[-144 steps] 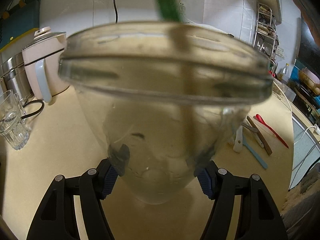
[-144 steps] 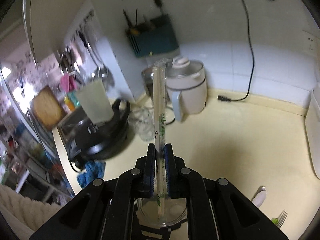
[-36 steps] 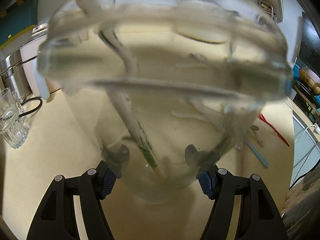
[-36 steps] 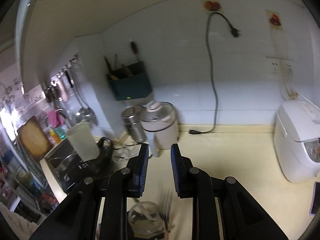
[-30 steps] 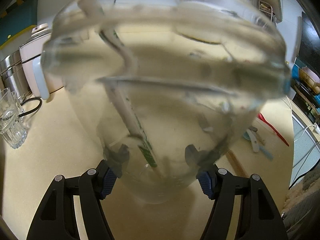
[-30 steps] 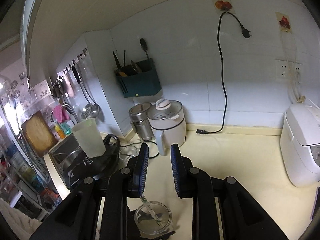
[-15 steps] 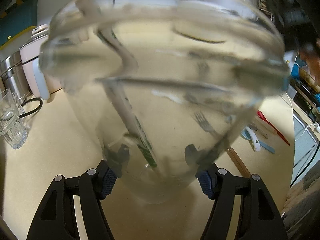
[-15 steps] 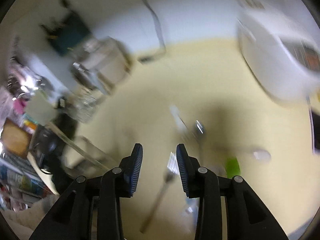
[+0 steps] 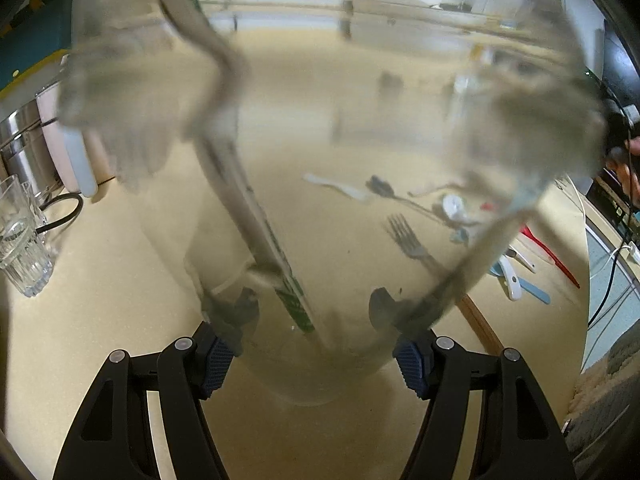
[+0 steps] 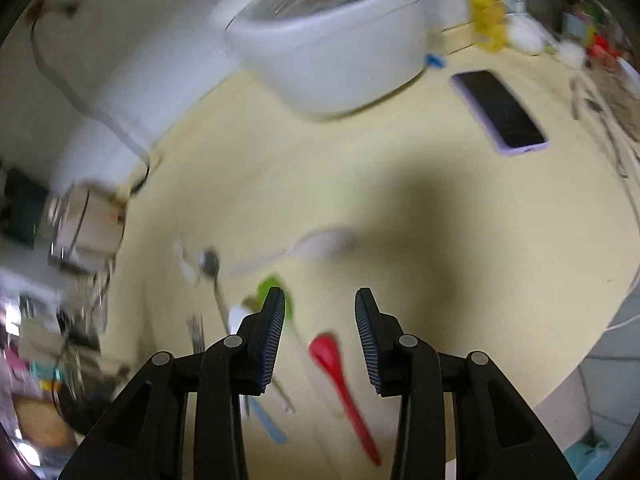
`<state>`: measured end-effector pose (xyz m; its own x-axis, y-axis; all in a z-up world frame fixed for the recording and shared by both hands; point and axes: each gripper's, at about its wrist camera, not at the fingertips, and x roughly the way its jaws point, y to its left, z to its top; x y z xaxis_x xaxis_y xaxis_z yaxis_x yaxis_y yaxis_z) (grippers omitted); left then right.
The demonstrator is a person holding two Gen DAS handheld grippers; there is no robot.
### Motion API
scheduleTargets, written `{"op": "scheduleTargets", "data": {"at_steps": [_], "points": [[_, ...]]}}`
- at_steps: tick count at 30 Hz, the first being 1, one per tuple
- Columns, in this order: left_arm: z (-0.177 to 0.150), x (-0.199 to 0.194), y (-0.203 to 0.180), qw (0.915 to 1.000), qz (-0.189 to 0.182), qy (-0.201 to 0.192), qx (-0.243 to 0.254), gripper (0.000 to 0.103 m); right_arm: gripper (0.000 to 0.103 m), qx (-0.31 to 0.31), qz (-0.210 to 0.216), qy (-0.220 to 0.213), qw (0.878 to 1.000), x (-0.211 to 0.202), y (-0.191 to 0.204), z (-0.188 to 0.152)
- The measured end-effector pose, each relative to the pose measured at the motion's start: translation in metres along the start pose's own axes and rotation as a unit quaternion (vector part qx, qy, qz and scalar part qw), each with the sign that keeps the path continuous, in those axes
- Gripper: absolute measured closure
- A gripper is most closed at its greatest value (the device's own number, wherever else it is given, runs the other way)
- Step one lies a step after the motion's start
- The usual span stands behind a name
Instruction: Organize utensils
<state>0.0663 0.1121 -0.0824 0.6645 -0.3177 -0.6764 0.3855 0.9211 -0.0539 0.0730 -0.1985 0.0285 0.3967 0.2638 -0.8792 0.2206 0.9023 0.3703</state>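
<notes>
The left gripper [image 9: 310, 354] grips a clear glass jar [image 9: 320, 168] by its lower part, one blue pad pressed on each side. The jar fills almost the whole left wrist view, and one long utensil with a pale handle and green print [image 9: 256, 216] leans inside it, its lower end near the bottom of the jar. The right gripper [image 10: 320, 336] is open and holds nothing; it hangs above the cream countertop [image 10: 400, 208].

Below the right gripper lie the loose utensils, near the front edge of the countertop: a red spoon [image 10: 344, 384] between the fingers, a green piece [image 10: 276, 292] touching the left fingertip in the picture, a metal spoon [image 10: 212, 276], a fork [image 10: 196, 334], a white spoon [image 10: 304, 250] and a blue handle [image 10: 268, 420]. The middle of the countertop behind them is free up to the white rice cooker [image 10: 332, 36] at the back edge.

Only the right wrist view shows the rice cooker and a phone in a lilac case [image 10: 500, 112] toward the right edge. Only the left wrist view shows an empty ribbed glass [image 9: 22, 236] at the left side, next to a black cable [image 9: 60, 212] and a white kettle [image 9: 76, 160]. The right view is blurred, so small details there are not sure
</notes>
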Motion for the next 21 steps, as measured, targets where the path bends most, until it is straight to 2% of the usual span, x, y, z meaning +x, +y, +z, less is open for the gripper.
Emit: {"op": "scheduleTargets", "data": {"at_steps": [3, 5, 9, 16, 21], "points": [[0.001, 0.002, -0.001, 1.0, 0.0, 0.001, 0.0, 0.031, 0.065, -0.068, 0.022, 0.039, 0.997, 0.03, 0.049, -0.019], [0.002, 0.003, -0.001, 1.0, 0.0, 0.001, 0.001, 0.031, 0.064, -0.118, 0.033, 0.063, 0.99, 0.05, 0.086, -0.031], [0.0, 0.003, 0.004, 1.0, -0.002, 0.001, 0.0, 0.031, 0.058, -0.207, 0.019, 0.082, 0.975, 0.085, 0.141, -0.047], [0.001, 0.003, 0.007, 1.0, -0.004, 0.0, -0.003, 0.031, 0.055, -0.264, -0.044, 0.071, 0.961, 0.127, 0.179, -0.041], [-0.001, 0.001, 0.012, 1.0, -0.006, -0.001, -0.003, 0.031, 0.055, -0.257, -0.03, 0.102, 0.961, 0.127, 0.173, -0.052]]}}
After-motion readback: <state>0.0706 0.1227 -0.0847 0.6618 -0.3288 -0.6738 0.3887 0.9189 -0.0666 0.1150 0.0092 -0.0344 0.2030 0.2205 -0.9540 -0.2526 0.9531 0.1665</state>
